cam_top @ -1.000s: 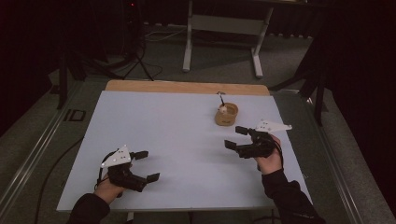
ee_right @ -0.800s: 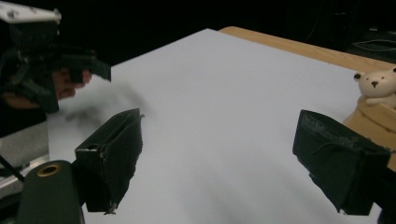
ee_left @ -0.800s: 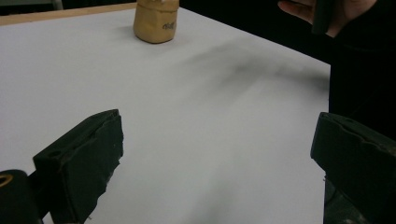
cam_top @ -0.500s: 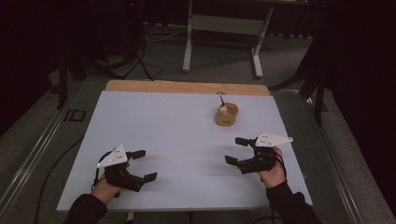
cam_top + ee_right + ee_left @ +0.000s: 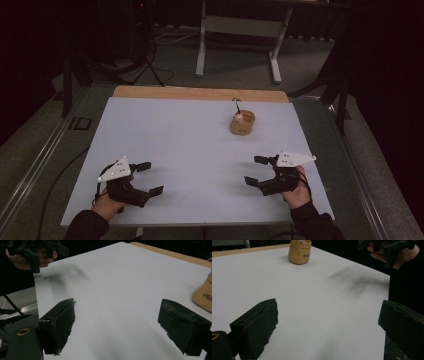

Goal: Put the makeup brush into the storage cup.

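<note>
Both grippers idle near the front edge of the white rectangular table top (image 5: 190, 150), jaws spread wide, nothing held. Left gripper (image 5: 145, 177) at front left, right gripper (image 5: 257, 171) at front right. Small tan wooden cup (image 5: 242, 123) with a thin dark-handled stick (image 5: 235, 105) standing in it sits toward the far right, upright, well apart from both; right gripper is the nearer.

Risk, judged: cup looks light and top-heavy with the stick; a sideways approach could tip it or knock the stick out. Stick's white end too small to identify

Tan cup (image 5: 242, 123), black claws, pale grey-white table (image 5: 175, 145)
</note>
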A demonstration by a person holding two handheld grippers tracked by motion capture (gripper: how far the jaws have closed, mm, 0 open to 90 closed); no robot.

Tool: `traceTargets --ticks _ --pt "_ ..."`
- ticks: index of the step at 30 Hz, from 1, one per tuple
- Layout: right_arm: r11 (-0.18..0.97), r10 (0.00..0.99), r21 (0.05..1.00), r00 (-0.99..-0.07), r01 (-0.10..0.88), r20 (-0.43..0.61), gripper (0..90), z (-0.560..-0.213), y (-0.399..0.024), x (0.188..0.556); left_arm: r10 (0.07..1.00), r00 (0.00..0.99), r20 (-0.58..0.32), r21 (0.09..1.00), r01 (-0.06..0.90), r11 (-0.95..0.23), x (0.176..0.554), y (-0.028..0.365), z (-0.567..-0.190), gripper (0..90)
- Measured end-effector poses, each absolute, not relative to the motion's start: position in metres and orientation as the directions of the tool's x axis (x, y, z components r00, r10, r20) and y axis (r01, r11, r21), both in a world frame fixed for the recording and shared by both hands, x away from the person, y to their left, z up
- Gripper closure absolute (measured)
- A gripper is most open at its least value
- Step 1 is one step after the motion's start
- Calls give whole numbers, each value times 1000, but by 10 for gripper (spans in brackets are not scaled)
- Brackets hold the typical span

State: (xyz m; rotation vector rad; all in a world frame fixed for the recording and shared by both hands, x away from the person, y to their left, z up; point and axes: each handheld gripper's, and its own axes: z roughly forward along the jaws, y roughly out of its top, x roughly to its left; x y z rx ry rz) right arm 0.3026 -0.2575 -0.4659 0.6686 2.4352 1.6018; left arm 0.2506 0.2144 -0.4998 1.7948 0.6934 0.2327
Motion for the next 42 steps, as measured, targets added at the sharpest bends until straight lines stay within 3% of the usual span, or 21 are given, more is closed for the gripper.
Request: traceTargets --ticks 13,28,42 --pt "360 440 892 -893 273 96 135 -480 -275 297 584 793 -173 928 330 -172 245 229 -503 30" --pt "361 534 872 -840 331 98 129 -495 -297 300 686 715 -134 912 360 -197 240 248 -510 34" --pt "376 580 854 -810 360 86 134 -500 -302 303 711 691 -128 901 381 -209 239 264 -513 35"
